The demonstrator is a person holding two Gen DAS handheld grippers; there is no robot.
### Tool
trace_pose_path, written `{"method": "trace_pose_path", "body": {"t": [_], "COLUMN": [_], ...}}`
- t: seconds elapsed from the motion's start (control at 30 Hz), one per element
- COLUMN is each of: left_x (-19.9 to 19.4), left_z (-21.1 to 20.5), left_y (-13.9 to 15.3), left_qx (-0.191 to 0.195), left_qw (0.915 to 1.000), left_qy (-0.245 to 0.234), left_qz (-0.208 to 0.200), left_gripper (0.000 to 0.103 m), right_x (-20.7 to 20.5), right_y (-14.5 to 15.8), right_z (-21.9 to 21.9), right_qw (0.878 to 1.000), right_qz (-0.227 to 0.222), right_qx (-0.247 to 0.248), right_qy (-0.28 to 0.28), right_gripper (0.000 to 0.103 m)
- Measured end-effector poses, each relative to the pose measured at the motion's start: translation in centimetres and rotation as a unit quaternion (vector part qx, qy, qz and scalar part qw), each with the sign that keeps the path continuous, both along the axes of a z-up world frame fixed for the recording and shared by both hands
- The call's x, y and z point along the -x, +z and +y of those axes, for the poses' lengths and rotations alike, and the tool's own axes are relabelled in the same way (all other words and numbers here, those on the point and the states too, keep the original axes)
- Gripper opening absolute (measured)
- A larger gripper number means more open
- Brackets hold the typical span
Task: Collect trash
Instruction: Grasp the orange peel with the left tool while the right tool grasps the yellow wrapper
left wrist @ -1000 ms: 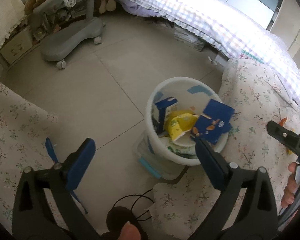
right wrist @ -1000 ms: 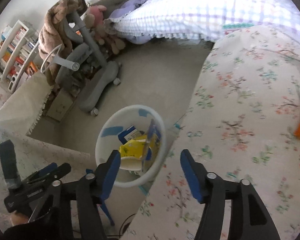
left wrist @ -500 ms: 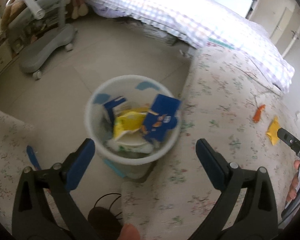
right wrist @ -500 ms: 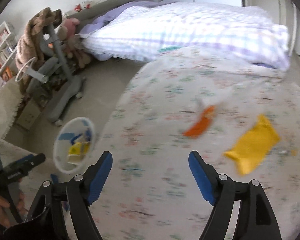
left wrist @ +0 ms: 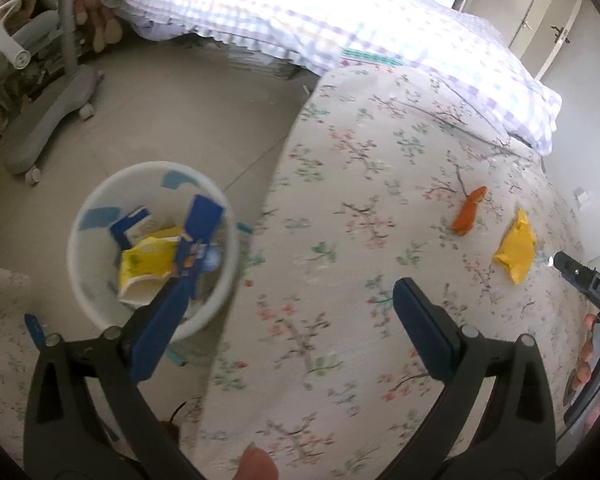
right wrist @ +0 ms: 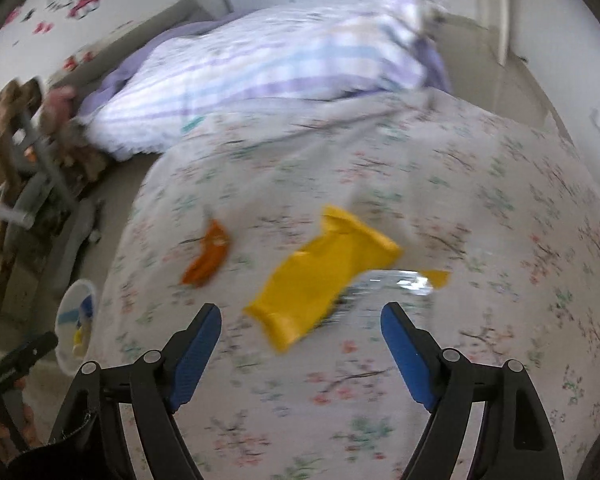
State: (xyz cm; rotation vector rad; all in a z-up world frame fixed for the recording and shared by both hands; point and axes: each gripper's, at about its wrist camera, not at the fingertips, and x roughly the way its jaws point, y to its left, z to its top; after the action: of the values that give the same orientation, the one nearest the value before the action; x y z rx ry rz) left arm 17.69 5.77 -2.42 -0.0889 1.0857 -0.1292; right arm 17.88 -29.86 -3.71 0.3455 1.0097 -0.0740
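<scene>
A yellow wrapper [right wrist: 320,276] lies on the floral bedcover [right wrist: 500,240], with a clear plastic scrap [right wrist: 396,282] at its right side. An orange wrapper [right wrist: 208,256] lies to its left. My right gripper [right wrist: 300,344] hangs just short of the yellow wrapper, jaws opening, nothing between them. In the left wrist view the orange wrapper [left wrist: 468,216] and yellow wrapper [left wrist: 514,248] lie far right. My left gripper [left wrist: 292,320] is open and empty over the bed's edge. The white bin [left wrist: 96,192] on the floor holds blue and yellow packaging.
A checked purple quilt [left wrist: 300,12] covers the far bed. A grey chair base [left wrist: 48,116] stands on the tiled floor at the left, with plush toys behind it. A hand on the right gripper's handle [left wrist: 592,352] shows at the right edge.
Both grippers have swung from over the bin to over the floral bedcover. The right gripper's jaws have widened, and the yellow and orange wrappers now lie close in front of it.
</scene>
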Motion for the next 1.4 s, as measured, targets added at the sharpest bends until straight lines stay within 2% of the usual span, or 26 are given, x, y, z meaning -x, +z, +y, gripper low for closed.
{"method": "trace_pose_path", "body": {"t": [0.23,0.43,0.5,0.53,0.57,0.6,0.73,0.87,1.03,1.1,1.17,1.4], "left_x": [-1.1,-1.9,-2.2,-2.4,-2.6,-2.7,-3.3,-3.7,-4.6,-4.9,-5.1,-5.4], "left_z": [-3.2,-5.5,-6.3,-6.7,-6.8,-7.2,-9.3,-11.8,-14.5,-15.3,-16.2,-18.3], "left_y": [-0.7,-1.4,-1.6,-1.7,-1.7,-1.8,-2.1,-2.4,-3.0,-3.4,-4.0,-5.4], "left_qx": [0.0,-0.018,-0.023,-0.023,-0.022,-0.019,-0.013,-0.01,0.009,0.032,0.042,0.018], "left_qw": [0.9998,0.9991,0.9988,0.9986,0.9986,0.9986,0.9977,0.996,0.9943,0.9923,0.9901,0.9865], "left_qy": [-0.015,-0.034,-0.041,-0.044,-0.046,-0.048,-0.067,-0.088,-0.104,-0.117,-0.131,-0.156], "left_qz": [0.01,0.015,0.014,0.015,0.015,0.014,0.0,-0.01,-0.021,-0.026,-0.027,-0.046], "left_gripper": [0.102,0.102,0.102,0.102,0.102,0.102,0.102,0.101,0.084,0.066,0.055,0.04], "right_x": [-1.5,-3.7,-4.0,-4.0,-4.0,-4.0,-3.5,-2.2,-0.5,0.2,0.8,2.0], "right_y": [-2.4,-4.5,-5.1,-5.1,-5.0,-5.1,-4.6,-2.8,-0.6,-0.1,0.3,0.8], "right_z": [-1.7,-1.4,-1.4,-1.4,-1.3,-1.2,-1.9,-3.1,-4.8,-5.4,-6.1,-6.9], "right_qw": [0.999,0.997,0.996,0.996,0.997,0.997,0.997,0.997,0.996,0.996,0.996,0.997], "right_qz": [0.03,0.042,0.046,0.044,0.044,0.045,0.035,0.009,-0.021,-0.027,-0.03,-0.03], "right_qx": [-0.028,-0.048,-0.046,-0.032,-0.019,-0.023,-0.05,-0.06,-0.064,-0.066,-0.068,-0.057], "right_qy": [-0.023,-0.043,-0.059,-0.065,-0.063,-0.054,-0.049,-0.049,-0.053,-0.054,-0.055,-0.044], "right_gripper": [0.084,0.083,0.07,0.056,0.033,0.02,0.017,0.017,0.017,0.017,0.017,0.017]}}
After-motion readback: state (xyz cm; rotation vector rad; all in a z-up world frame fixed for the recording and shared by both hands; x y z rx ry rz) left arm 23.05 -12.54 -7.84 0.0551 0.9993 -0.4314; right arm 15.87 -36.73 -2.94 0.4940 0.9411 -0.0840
